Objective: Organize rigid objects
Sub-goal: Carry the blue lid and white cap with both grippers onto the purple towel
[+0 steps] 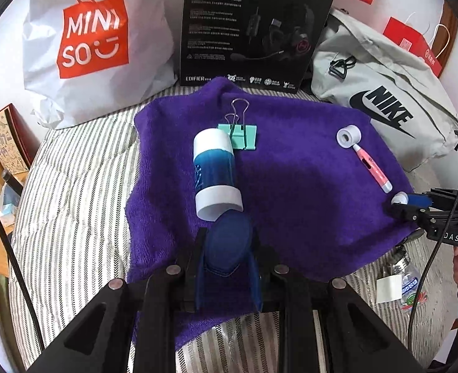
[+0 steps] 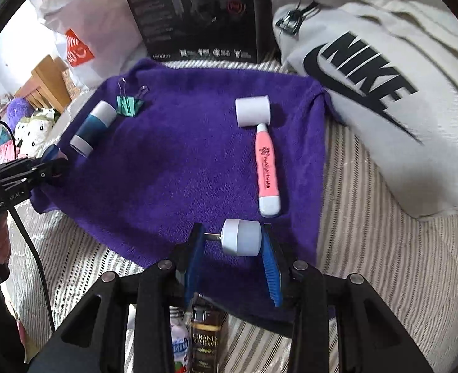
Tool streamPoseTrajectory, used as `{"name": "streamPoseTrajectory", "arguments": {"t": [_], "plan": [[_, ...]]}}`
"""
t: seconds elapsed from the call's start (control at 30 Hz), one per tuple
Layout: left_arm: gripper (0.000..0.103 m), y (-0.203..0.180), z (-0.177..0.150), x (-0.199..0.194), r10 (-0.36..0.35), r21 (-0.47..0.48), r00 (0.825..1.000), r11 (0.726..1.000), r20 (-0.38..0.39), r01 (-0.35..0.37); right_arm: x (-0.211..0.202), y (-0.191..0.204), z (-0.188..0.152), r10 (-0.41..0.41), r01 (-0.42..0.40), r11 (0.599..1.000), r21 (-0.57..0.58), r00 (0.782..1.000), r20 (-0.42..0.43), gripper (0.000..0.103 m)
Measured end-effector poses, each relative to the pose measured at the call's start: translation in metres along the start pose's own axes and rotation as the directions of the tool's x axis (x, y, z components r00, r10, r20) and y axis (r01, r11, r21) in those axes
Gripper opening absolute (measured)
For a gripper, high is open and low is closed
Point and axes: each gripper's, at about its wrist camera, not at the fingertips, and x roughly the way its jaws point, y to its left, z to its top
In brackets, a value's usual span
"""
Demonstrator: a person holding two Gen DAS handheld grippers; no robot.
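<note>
On a purple towel point(image 1: 291, 171) spread over a striped bed point(image 1: 73, 186), the left hand-held gripper point(image 1: 227, 248) is clamped together on a dark blue oval cap point(image 1: 229, 245), with a blue-and-white tube point(image 1: 215, 171) at 12 o'clock just beyond its tips and a green binder clip point(image 1: 239, 132) past that. The right wrist view alone shows what its own hand-held gripper point(image 2: 233, 242) grips — a white roller head point(image 2: 241, 237) on a short metal pin — while the pink roller point(image 2: 266, 164) lies at 1 o'clock. The left view catches that gripper only edge-on at 3 o'clock.
</note>
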Motion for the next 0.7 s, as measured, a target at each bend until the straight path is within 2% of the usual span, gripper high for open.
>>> {"name": "streamPoseTrajectory", "arguments": {"t": [0.13, 0.4, 0.7], "plan": [[0.022, 0.001, -0.003, 0.007, 0.000, 0.000, 1.000, 1.000, -0.023, 0.000, 0.011, 0.005, 0.000, -0.006, 0.006, 1.000, -0.010, 1.000, -0.025, 0.036], [0.022, 0.001, -0.007, 0.018, 0.014, 0.008, 0.999, 1.000, -0.048, -0.014, 0.013, 0.007, 0.000, -0.021, 0.021, 1.000, -0.015, 1.000, -0.012, 0.036], [0.022, -0.007, -0.003, 0.023, 0.057, 0.063, 0.996, 0.997, -0.074, -0.053, 0.012, 0.009, 0.001, -0.028, 0.027, 0.999, -0.041, 1.000, -0.013, 0.036]]}}
